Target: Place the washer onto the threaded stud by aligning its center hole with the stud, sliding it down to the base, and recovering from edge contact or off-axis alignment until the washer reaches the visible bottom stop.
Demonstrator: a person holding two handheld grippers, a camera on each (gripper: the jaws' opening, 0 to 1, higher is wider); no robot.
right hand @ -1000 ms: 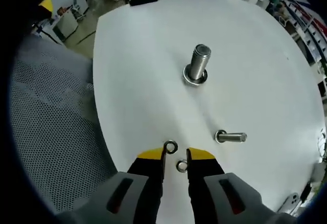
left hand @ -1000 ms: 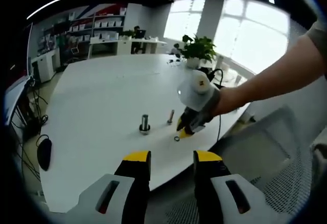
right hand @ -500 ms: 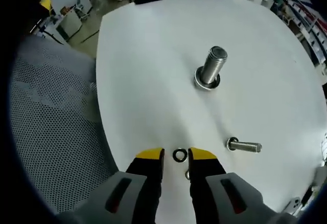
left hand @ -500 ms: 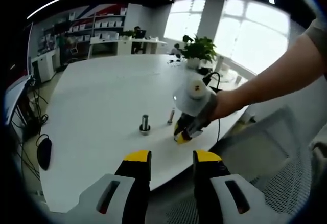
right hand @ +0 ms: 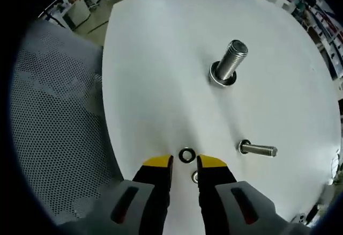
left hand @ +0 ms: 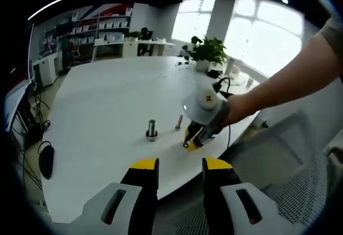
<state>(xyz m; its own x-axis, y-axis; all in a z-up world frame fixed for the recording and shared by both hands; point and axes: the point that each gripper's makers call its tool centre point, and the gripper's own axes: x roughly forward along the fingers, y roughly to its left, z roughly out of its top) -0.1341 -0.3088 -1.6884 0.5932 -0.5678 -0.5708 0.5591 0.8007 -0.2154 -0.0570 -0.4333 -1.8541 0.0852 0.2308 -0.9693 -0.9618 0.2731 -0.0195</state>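
The right gripper (right hand: 185, 162), with yellow-tipped black jaws, hangs low over the near edge of the white round table (right hand: 161, 74), its jaws standing apart with a narrow gap and holding nothing. A small dark metal ring washer (right hand: 186, 155) lies flat on the table just ahead of the gap, between the two yellow tips. A second small washer (right hand: 195, 177) lies on the table a little nearer the camera, partly hidden against the inner side of the right-hand jaw. Farther across the table the upright threaded steel stud (right hand: 231, 63) stands on its wide round base, well apart from the washers and leaning in this fisheye view. A loose steel bolt (right hand: 258, 149) lies on its side between the stud and the gripper, off to the right. A grey mesh chair back (right hand: 53, 138) sits beyond the table's left edge.

In the left gripper view, the left gripper (left hand: 179, 166) is held back off the table edge, its yellow-tipped jaws open and empty. The right gripper (left hand: 194, 141) shows there too, gripped by a person's hand (left hand: 236, 109), its tips down at the table near the edge. The stud (left hand: 151, 130) and the bolt (left hand: 179, 122) show beyond it, and a green potted plant (left hand: 208, 52) stands at the far side
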